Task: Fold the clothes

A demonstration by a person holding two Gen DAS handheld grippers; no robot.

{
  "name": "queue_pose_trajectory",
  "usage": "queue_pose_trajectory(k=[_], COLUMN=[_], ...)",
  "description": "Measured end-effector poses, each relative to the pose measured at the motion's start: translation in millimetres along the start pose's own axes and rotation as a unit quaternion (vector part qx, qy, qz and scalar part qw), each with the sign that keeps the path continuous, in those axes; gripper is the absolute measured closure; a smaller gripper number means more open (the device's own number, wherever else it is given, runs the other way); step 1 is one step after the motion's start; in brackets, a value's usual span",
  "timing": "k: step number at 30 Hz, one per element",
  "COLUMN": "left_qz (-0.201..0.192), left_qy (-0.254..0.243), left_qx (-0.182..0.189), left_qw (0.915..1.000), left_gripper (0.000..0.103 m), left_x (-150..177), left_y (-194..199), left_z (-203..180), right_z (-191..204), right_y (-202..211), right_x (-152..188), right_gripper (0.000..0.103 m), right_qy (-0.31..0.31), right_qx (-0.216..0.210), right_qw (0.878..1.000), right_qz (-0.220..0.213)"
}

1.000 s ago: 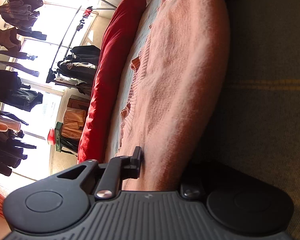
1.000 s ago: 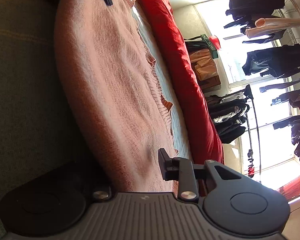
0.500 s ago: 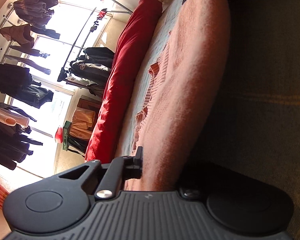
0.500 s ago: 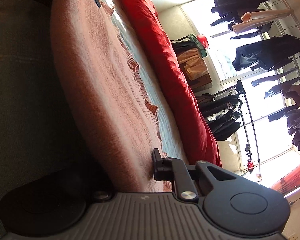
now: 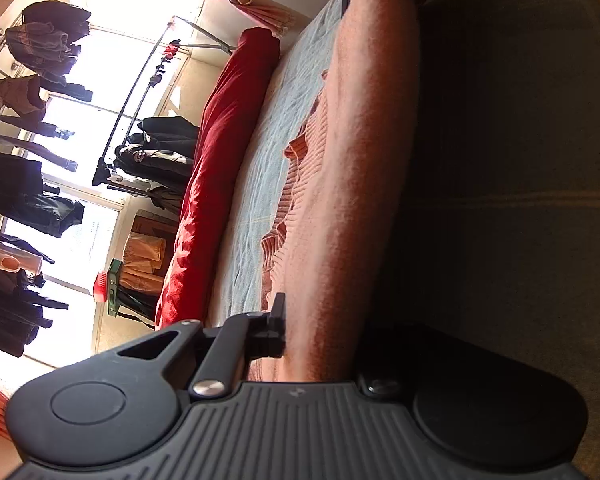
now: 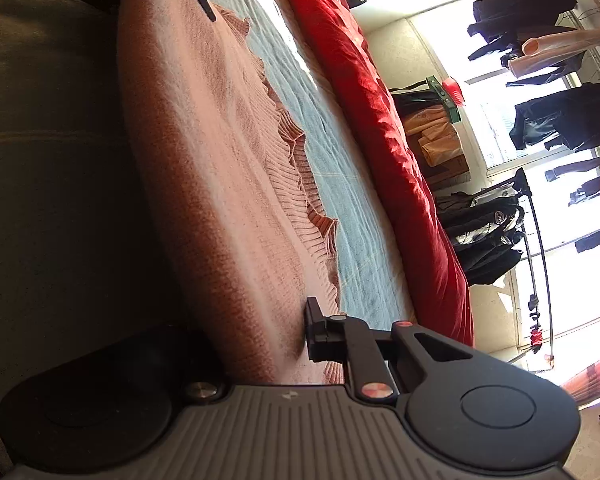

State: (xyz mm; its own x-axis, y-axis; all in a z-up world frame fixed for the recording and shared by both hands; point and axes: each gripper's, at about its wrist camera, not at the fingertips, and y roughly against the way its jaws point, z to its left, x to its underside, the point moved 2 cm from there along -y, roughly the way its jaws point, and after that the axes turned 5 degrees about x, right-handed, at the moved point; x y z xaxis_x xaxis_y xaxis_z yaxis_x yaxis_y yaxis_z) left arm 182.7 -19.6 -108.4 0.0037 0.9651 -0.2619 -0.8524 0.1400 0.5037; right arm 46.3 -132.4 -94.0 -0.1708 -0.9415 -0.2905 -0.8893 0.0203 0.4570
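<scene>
Both tools (image 5: 320, 332) (image 6: 260, 332) grip pink sweater (image 5: 364, 152).

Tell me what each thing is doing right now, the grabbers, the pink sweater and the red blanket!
Left gripper: shut on the pink sweater.
Right gripper: shut on the pink sweater.
Pink sweater: stretched between both grippers, ribbed hem lying on the bed.
Red blanket: bunched in a long roll along the bed's far side.
Bed: partly covered.

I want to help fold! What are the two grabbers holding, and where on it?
Both hold the pink sweater. The left gripper and right gripper each pinch one end of its lifted fold, jaws shut on the knit.
</scene>
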Motion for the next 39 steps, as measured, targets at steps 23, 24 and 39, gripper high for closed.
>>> queue_pose_trajectory(k=[23, 24, 39], left_qz=[0.027, 0.027, 0.044], left_qy=[0.066, 0.088, 0.283], left_qx=[0.159, 0.176, 0.191], left_qw=[0.9847, 0.9802, 0.9388], left_gripper=[0.065, 0.065, 0.051], left_x=[30, 33, 43], left_y=[63, 67, 15], left_z=[-29, -19, 31], right_z=[33, 27, -22], right_y=[68, 73, 57], right_x=[57, 62, 86], right_gripper=[0.041, 0.041, 0.032], right_qy=[-0.122, -0.140, -0.379], right_qx=[-0.132, -0.146, -0.203], right_qw=[0.982, 0.977, 0.902], right_qz=[0.065, 0.064, 0.043])
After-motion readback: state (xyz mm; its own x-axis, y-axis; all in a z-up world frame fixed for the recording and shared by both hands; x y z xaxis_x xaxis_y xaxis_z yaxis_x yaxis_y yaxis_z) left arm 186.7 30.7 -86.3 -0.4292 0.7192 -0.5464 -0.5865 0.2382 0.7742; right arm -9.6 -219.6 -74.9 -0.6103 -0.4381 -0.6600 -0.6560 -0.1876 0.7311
